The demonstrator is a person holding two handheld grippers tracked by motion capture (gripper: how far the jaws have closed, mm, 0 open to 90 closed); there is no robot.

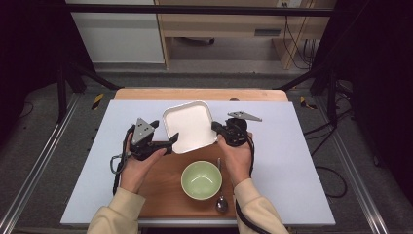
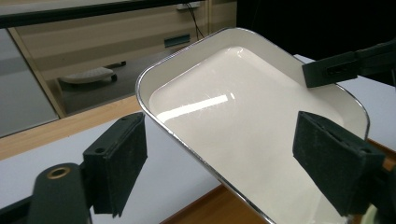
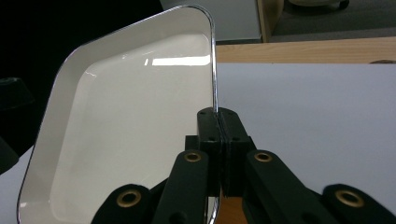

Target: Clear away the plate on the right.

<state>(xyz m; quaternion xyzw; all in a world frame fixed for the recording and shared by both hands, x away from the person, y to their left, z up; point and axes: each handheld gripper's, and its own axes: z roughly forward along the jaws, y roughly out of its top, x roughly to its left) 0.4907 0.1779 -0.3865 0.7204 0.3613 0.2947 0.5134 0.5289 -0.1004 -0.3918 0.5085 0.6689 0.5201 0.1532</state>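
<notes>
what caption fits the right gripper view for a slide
Right gripper shut on the rim of a white tray, holding it tilted above the pale table mat.

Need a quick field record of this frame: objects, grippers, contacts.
held item: white rectangular enamel tray with metal rim, tilted, lifted
right gripper: jaws shut on the tray's rim
left gripper: jaws open, astride the tray's opposite edge, pads not pressing
on board: pale green ceramic bowl, empty
beside bowl: metal spoon
surface: brown wooden board on white mat

A white square tray [image 1: 189, 126] with a metal rim, empty, tilted up above the table.
</notes>
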